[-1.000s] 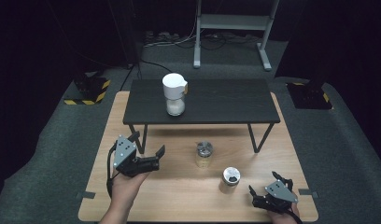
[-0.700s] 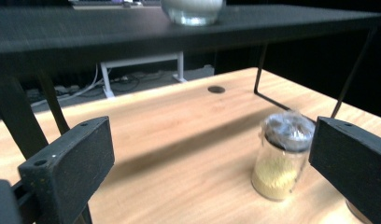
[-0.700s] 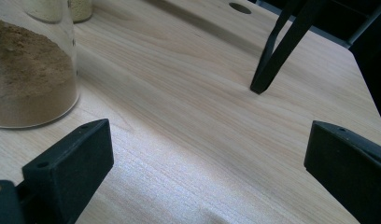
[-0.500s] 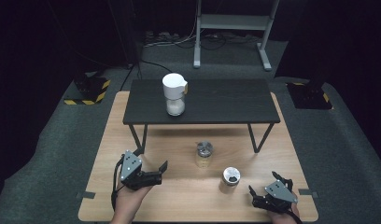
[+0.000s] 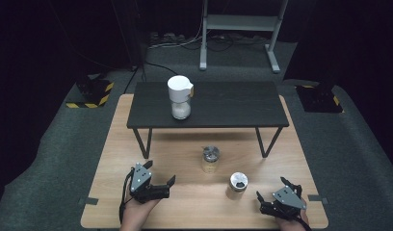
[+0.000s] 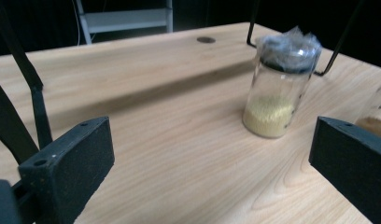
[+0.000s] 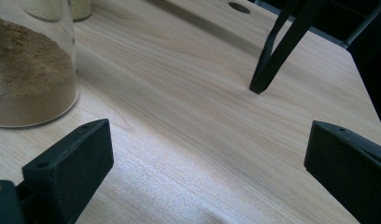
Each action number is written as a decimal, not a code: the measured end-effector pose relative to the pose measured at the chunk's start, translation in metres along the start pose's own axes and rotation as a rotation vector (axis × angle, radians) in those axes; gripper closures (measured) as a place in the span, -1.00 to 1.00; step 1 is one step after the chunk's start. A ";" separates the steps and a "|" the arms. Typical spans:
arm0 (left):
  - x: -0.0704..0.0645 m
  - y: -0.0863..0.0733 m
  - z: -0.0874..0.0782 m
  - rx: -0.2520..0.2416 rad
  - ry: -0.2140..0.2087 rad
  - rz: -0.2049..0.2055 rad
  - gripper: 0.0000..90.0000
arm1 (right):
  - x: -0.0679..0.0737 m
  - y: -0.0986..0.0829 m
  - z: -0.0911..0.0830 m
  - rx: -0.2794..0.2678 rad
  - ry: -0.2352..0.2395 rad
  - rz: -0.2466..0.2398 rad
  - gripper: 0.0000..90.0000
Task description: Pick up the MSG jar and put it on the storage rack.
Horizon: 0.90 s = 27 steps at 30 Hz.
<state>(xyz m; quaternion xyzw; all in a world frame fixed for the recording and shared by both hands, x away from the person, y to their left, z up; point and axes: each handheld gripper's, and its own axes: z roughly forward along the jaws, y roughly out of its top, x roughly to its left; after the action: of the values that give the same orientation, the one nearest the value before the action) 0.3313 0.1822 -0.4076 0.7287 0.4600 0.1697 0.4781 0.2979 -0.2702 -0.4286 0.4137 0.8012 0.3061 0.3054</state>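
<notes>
Left gripper (image 5: 162, 186) had dropped back from mid-frame toward lower left of high view over last second; jaws spread wide, nothing between them. Right gripper (image 5: 273, 199) stayed parked at lower right, jaws likewise released, empty. Yellow-powder jar (image 5: 210, 159) stood upright at centre of wooden table (image 5: 112, 159), well apart from left gripper. Brown-powder jar (image 5: 237, 184) stood just right of it, near right gripper. Judgement: retreat suggested pause or reset, no grasp under way; both jars untouched.
</notes>
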 end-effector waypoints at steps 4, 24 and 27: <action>0.004 -0.014 0.002 0.025 -0.006 -0.017 -0.99 | 0.001 0.000 0.000 0.003 -0.008 -0.008 -0.98; -0.006 -0.042 0.010 0.152 0.045 0.166 -0.99 | 0.001 0.000 -0.001 -0.004 -0.032 0.008 -0.98; -0.011 -0.042 0.011 0.163 0.043 0.207 -0.99 | 0.000 0.000 -0.001 -0.005 -0.037 0.014 -1.00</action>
<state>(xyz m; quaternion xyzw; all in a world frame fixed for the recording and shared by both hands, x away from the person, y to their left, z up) 0.3121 0.1725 -0.4468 0.8050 0.4046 0.1958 0.3871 0.2968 -0.2703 -0.4283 0.4242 0.7917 0.3024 0.3191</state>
